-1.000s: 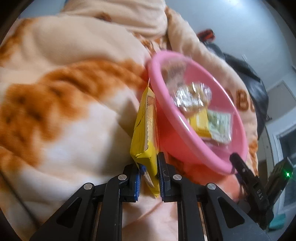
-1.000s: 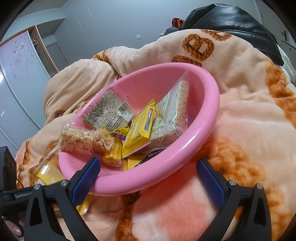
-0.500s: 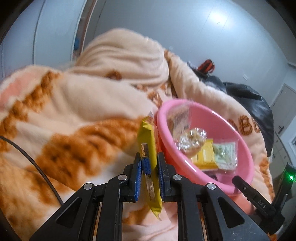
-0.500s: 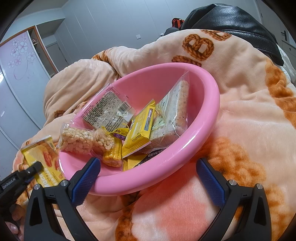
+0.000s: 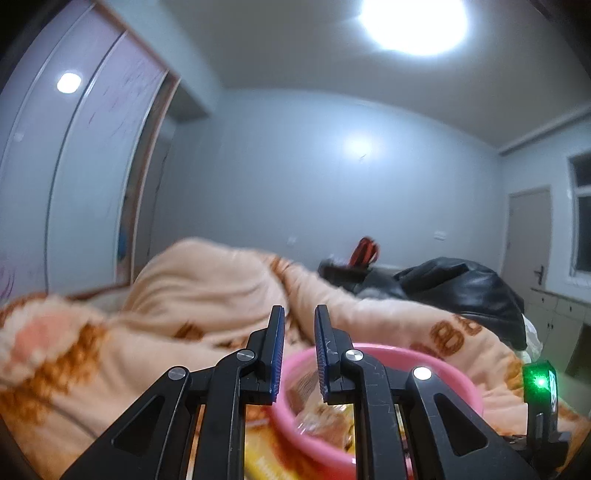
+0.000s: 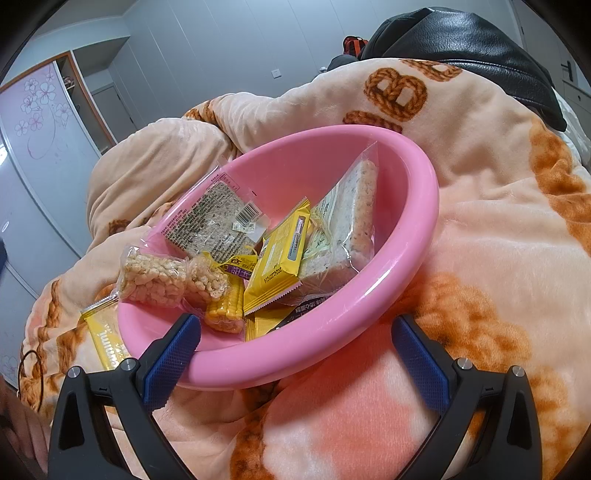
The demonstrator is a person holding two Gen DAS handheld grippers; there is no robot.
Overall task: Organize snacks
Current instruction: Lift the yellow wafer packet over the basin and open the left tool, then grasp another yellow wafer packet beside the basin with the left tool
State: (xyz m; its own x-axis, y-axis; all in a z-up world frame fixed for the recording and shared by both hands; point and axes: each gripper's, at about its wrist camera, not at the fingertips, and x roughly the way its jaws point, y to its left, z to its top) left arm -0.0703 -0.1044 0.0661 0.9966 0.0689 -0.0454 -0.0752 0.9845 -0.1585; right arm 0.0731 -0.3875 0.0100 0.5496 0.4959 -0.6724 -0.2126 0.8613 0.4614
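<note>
From the left wrist camera we see mostly room: pale walls, a bright ceiling lamp [image 5: 412, 26], a sliding wardrobe door [image 5: 74, 177] on the left and a black leather jacket [image 5: 465, 291] lying past the blanket. The left gripper [image 5: 298, 350] points level over the near edge of the pink bowl [image 5: 439, 373]. Its blue pads stand close together with a narrow slit between them, and nothing is between them. Below the fingers this view gives only a blur of yellow and clear wrappers.

The right wrist camera gives what the other hides: the whole bowl [image 6: 402, 273], tilted on the peach and orange blanket [image 6: 498, 240], with its contents sharp. The right gripper [image 6: 295, 362] looks down at it with jaws spread wide; the bowl's near rim lies between them, and we cannot tell that either pad presses on it.

Inside the bowl, a yellow wafer packet [image 6: 280, 258] runs lengthwise from the near rim up towards the far wall. A clear-wrapped bread slice [image 6: 351, 221] leans against the right wall on the same slant. A puffed rice bar [image 6: 155, 277] hangs across the left rim, and a corn cob piece [image 6: 225, 310] lies beside it. A flat pack with a barcode [image 6: 218, 218] rests against the far left wall.

Outside, a second yellow packet [image 6: 105, 339] lies on the blanket, touching the bowl's left side, its long axis running towards the camera.
</note>
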